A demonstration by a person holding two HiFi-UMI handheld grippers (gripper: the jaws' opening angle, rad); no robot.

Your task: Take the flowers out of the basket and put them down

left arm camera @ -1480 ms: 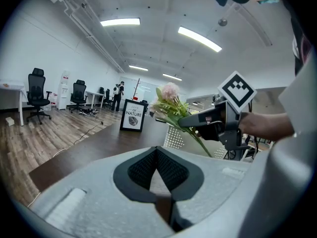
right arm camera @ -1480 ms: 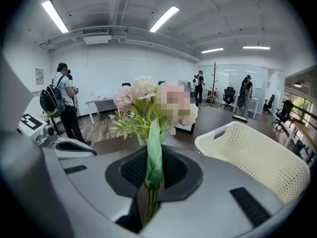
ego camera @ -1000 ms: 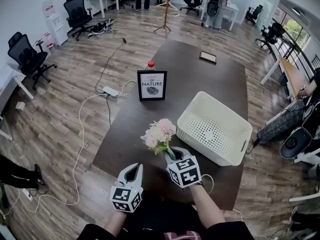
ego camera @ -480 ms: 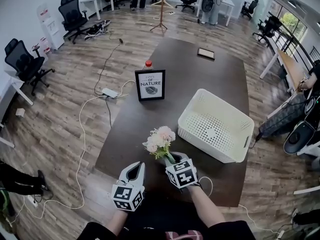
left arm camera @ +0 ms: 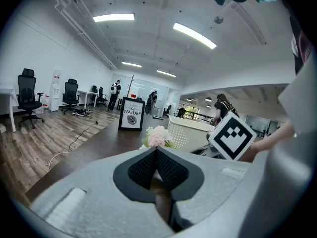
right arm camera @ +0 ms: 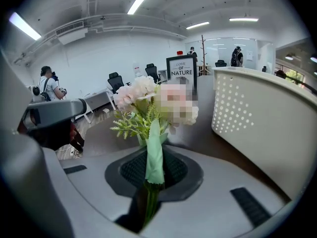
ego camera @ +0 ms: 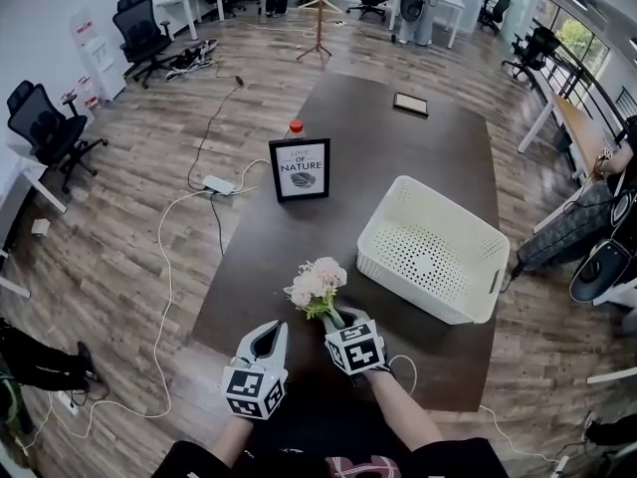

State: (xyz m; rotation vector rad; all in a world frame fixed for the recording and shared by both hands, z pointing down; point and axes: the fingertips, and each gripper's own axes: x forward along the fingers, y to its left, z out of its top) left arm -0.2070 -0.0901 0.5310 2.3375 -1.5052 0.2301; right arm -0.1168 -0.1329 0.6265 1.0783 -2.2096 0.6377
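We have the flowers [ego camera: 317,285] outside the basket [ego camera: 418,292]: a small bunch of pale pink and cream blooms with green sprigs. The right gripper [ego camera: 338,319] clamps it by the green-wrapped stem, heads up and tilted away, over the near end of the dark table [ego camera: 378,137]. The basket is white perforated plastic, upright on the table just right of the bunch, not touching it.
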